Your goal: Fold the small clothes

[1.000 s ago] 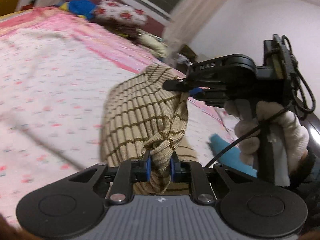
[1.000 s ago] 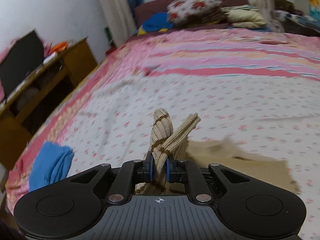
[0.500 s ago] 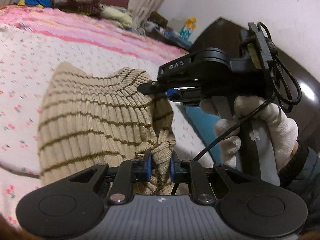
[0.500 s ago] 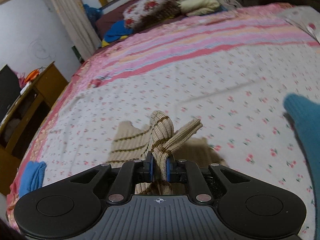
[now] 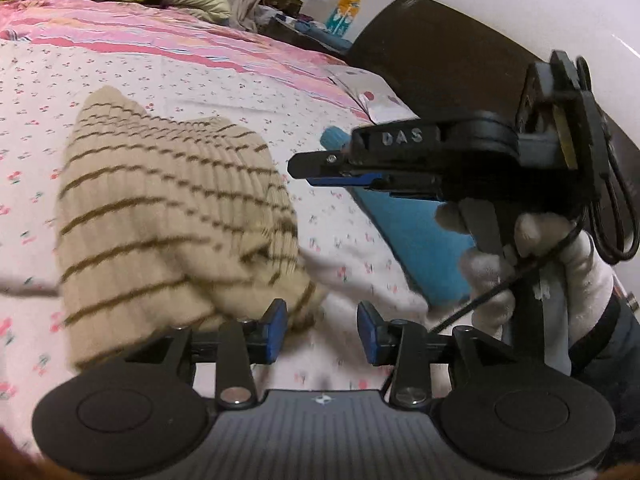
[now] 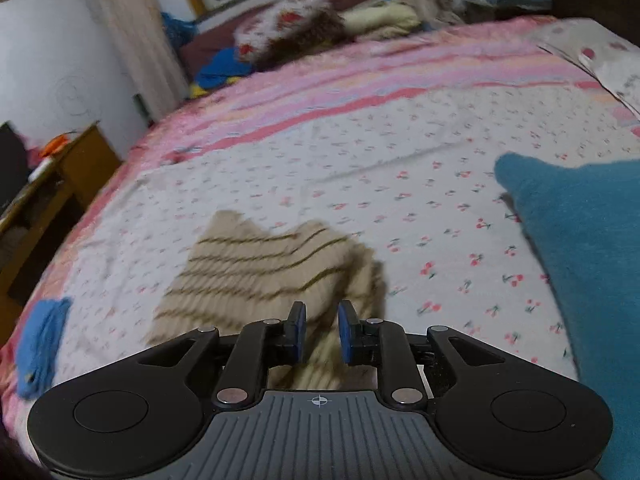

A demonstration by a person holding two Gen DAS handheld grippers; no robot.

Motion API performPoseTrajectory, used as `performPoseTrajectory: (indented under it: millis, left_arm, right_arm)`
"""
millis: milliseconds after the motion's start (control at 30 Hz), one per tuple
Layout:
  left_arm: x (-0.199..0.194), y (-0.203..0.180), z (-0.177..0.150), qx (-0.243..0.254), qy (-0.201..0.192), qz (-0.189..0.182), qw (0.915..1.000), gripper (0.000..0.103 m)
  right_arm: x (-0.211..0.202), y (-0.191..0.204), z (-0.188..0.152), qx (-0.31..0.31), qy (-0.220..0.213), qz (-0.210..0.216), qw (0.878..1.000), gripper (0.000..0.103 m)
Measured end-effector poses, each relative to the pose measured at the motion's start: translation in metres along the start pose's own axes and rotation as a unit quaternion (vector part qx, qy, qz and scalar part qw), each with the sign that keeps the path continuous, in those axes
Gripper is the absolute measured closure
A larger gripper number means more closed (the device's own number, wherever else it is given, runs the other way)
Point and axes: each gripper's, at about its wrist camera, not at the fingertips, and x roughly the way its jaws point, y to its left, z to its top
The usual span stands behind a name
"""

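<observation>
Both tools, left (image 5: 321, 334) and right (image 6: 321, 332), released, striped knit (image 6: 256, 276) lying on the cherry-print bedsheet (image 6: 420, 184).

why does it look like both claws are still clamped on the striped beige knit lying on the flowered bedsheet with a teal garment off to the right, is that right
Not quite. Both claws are open: the left claw in the left wrist view and the right claw in the right wrist view each show a clear gap, gripping nothing. The striped beige knit does lie on the flowered bedsheet, with the teal garment to the right.
</observation>
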Motion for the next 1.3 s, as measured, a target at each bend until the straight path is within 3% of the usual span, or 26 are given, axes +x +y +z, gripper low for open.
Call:
performPoseTrajectory:
  millis: [200,400,500,600,700,800,867,1100,1200,1300]
  left_arm:
    - [-0.04,0.026,-0.005,-0.003,-0.023,0.052,0.9984,0.059]
    - [-0.039,0.044,0.015,-0.004,-0.051,0.08,0.9955,0.059]
    - [-0.029,0.045,0.024,0.009,-0.062,0.089,0.9941,0.059]
    - [-0.022,0.053,0.031,0.006,-0.069,0.092,0.9934,0.059]
    - [-0.009,0.066,0.035,-0.003,-0.062,0.111,0.9919,0.059]
    - [0.013,0.085,0.035,-0.023,-0.007,0.144,0.9893,0.059]
    - [0.014,0.093,0.032,-0.039,-0.004,0.139,0.9895,0.059]
    - [-0.006,0.084,0.04,-0.01,-0.029,0.133,0.9907,0.059]
    - [-0.005,0.083,0.048,-0.009,-0.035,0.134,0.9903,0.059]
    - [-0.001,0.081,0.053,-0.009,-0.037,0.138,0.9897,0.059]
  right_arm:
    - [-0.007,0.021,-0.033,-0.012,0.015,0.027,0.999,0.083]
    - [0.016,0.034,-0.057,-0.059,0.052,-0.004,0.997,0.081]
    - [0.02,0.025,-0.066,-0.04,0.06,-0.003,0.997,0.096]
    - [0.0,0.01,-0.072,-0.008,0.032,0.001,0.999,0.099]
    - [-0.011,-0.007,-0.08,0.028,0.018,-0.013,0.999,0.1]
    - [-0.003,-0.023,-0.088,0.057,0.045,-0.035,0.997,0.1]
    - [0.001,-0.022,-0.088,0.055,0.053,-0.049,0.996,0.099]
    - [-0.029,0.003,-0.07,0.012,-0.028,-0.104,0.994,0.09]
    - [-0.03,0.008,-0.055,0.022,-0.05,-0.079,0.995,0.087]
    - [-0.009,0.019,-0.042,0.007,-0.049,-0.081,0.995,0.07]
